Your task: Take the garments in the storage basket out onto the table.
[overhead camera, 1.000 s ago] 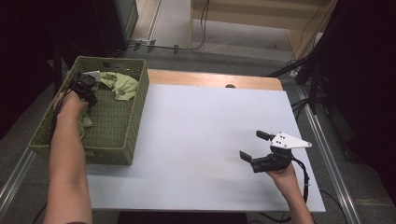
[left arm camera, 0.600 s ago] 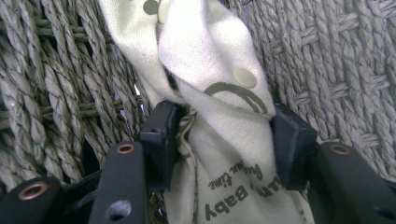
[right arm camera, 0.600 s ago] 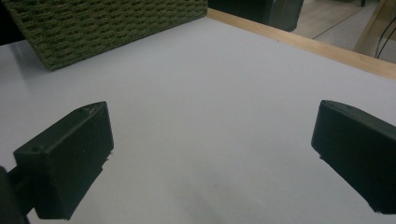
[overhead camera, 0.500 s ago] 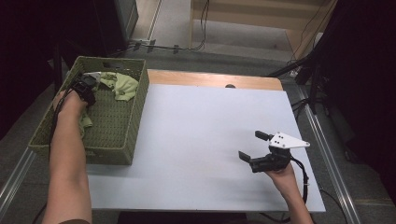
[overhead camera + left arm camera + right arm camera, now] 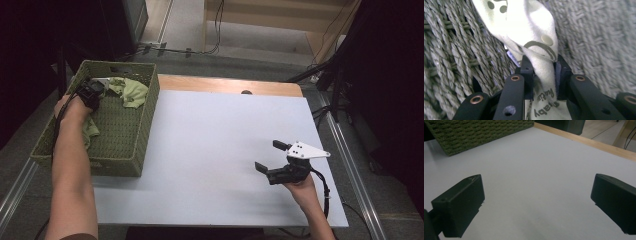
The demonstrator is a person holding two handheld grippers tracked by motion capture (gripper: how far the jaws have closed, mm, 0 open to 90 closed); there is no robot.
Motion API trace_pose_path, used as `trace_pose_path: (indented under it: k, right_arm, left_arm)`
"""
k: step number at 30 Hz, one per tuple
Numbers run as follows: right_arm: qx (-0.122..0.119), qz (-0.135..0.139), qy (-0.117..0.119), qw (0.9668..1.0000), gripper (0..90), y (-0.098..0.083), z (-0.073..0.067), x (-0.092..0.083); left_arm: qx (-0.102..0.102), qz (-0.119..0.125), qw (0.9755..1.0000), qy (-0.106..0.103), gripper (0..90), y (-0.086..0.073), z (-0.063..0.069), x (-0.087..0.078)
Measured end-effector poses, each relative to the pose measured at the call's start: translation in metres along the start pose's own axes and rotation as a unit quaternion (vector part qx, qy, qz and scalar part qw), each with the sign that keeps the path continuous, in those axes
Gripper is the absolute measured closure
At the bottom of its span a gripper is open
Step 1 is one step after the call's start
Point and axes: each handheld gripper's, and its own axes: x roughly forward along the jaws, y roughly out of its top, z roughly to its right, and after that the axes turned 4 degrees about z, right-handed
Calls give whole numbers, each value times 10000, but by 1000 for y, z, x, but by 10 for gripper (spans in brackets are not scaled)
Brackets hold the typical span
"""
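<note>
My left gripper (image 5: pixel 95 90) reaches into the far end of a green woven basket (image 5: pixel 125 145) at the table's left. In the left gripper view its jaws have just been closing and now pinch a fold of white cloth (image 5: pixel 524 22) with grey print and a snap button, the left gripper (image 5: pixel 543 66) shut on it against the basket's weave. A light green cloth (image 5: pixel 134 92) lies beside it in the basket. My right gripper (image 5: pixel 270 156) rests low over the white table at the front right, open, with nothing between its jaws (image 5: pixel 541 202).
The white tabletop (image 5: pixel 215 135) stretches between the basket and the right hand, with a wooden strip (image 5: pixel 225 84) along its far edge. Another green cloth (image 5: pixel 91 131) lies under the left forearm. Dark equipment and cables stand beyond the table.
</note>
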Motion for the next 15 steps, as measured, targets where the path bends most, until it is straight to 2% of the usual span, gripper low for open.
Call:
trace_pose_path:
  k: [1, 2, 3, 4, 6, 7, 8, 10, 11, 12, 13, 14, 15]
  right_arm:
    - [0, 0, 0, 10000, 0, 0, 0, 0]
    - [28, 22, 21, 10000, 0, 0, 0, 0]
    - [30, 31, 22, 10000, 0, 0, 0, -1]
    - [15, 53, 28, 10000, 0, 0, 1, -1]
    - [48, 65, 37, 10000, 0, 1, 1, -1]
    - [53, 72, 40, 10000, 0, 1, 1, -1]
    - [53, 72, 40, 10000, 0, 1, 1, -1]
    - [49, 67, 46, 10000, 0, 1, 1, -1]
    - [44, 64, 46, 10000, 0, 0, 1, -1]
    - [20, 50, 48, 10000, 0, 0, 1, -1]
    - [9, 51, 47, 10000, 0, 0, 1, -1]
    - [14, 47, 48, 10000, 0, 0, 1, -1]
    - [14, 47, 48, 10000, 0, 0, 1, -1]
  left_arm:
    - [-51, 66, 9999, -127, 753, -1, -1, -1]
    - [-113, 209, 9991, -338, 756, -4, -3, -5]
    - [-113, 209, 9991, -338, 756, -4, -3, -5]
    - [-159, 266, 9985, -459, 756, -5, -3, -7]
    - [-249, 507, 9961, -684, 756, -7, -4, -11]
    - [-350, 746, 9924, -916, 756, -9, -4, -16]
    - [-350, 746, 9924, -916, 756, -9, -4, -16]
    - [-432, 943, 9874, -1192, 755, -11, -4, -21]
    - [-494, 1118, 9839, -1307, 755, -12, -4, -24]
    - [-548, 1268, 9792, -1487, 755, -13, -3, -27]
    - [-514, 1459, 9746, -1618, 755, -15, -2, -34]
    - [-514, 1459, 9746, -1618, 755, -15, -2, -34]
    - [-486, 1579, 9717, -1690, 755, -15, -1, -37]
